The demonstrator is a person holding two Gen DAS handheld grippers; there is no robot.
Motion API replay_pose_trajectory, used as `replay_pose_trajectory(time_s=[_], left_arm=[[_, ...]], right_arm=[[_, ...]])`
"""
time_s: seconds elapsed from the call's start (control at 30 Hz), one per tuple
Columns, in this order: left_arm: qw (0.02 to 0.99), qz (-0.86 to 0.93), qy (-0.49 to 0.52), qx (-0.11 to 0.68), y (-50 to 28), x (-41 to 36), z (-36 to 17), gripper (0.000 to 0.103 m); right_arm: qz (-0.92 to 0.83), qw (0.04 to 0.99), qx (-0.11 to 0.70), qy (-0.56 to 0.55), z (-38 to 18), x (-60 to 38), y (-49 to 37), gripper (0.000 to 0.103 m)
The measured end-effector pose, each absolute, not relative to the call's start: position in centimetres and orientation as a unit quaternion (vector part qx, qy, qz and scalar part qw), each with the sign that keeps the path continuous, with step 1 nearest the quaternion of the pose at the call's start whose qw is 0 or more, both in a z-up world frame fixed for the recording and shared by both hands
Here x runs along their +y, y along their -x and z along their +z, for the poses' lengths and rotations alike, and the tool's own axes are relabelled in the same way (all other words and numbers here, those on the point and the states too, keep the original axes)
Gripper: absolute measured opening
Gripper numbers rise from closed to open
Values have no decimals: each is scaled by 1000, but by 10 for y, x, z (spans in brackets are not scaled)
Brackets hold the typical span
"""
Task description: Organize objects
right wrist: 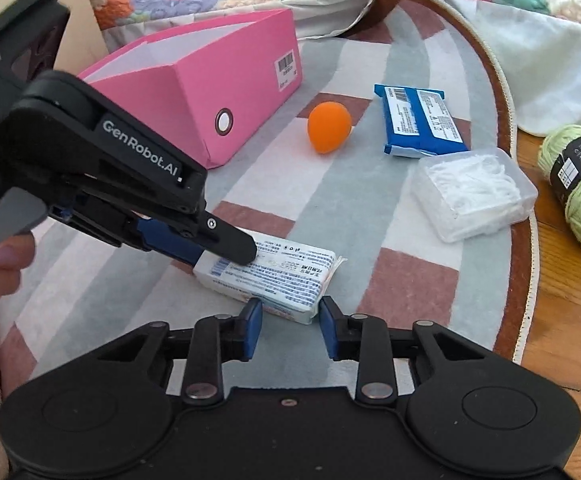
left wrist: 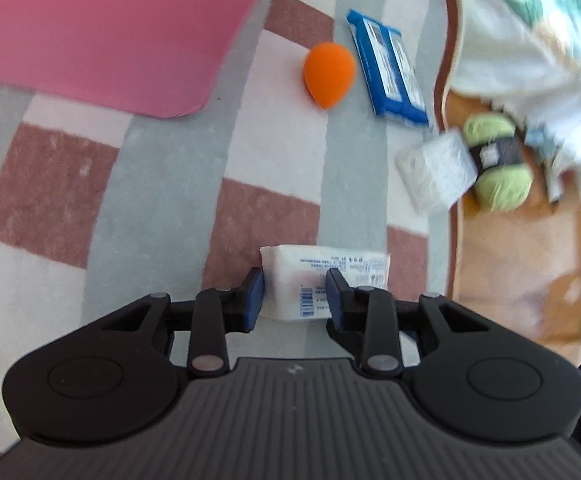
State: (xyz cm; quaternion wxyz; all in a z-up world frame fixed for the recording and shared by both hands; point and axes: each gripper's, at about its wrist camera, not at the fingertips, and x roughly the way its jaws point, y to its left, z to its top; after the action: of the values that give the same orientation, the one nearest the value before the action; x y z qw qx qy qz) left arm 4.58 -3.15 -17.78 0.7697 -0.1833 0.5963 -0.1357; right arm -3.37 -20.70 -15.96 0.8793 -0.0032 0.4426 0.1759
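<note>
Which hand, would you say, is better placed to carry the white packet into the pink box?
Left, probably: the left tool sits farther onto the white packet, nearer the pink box; the right tool only straddles a corner.

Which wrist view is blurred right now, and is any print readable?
Left wrist view: motion-smeared, pink box and yarn soft, rug edge bowed by the fisheye. Right wrist view: sharp, even daylight; white packet print and blue packet barcode are crisp but too small to read.
</note>
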Motion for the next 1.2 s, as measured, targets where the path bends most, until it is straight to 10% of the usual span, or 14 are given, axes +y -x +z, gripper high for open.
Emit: replay_pose_trajectory(time_s=[1.2], left_arm=[[819, -157, 122, 539, 4, -32, -49, 35]], right_arm=[[240, 883, 400, 50, -44, -182, 52, 83]])
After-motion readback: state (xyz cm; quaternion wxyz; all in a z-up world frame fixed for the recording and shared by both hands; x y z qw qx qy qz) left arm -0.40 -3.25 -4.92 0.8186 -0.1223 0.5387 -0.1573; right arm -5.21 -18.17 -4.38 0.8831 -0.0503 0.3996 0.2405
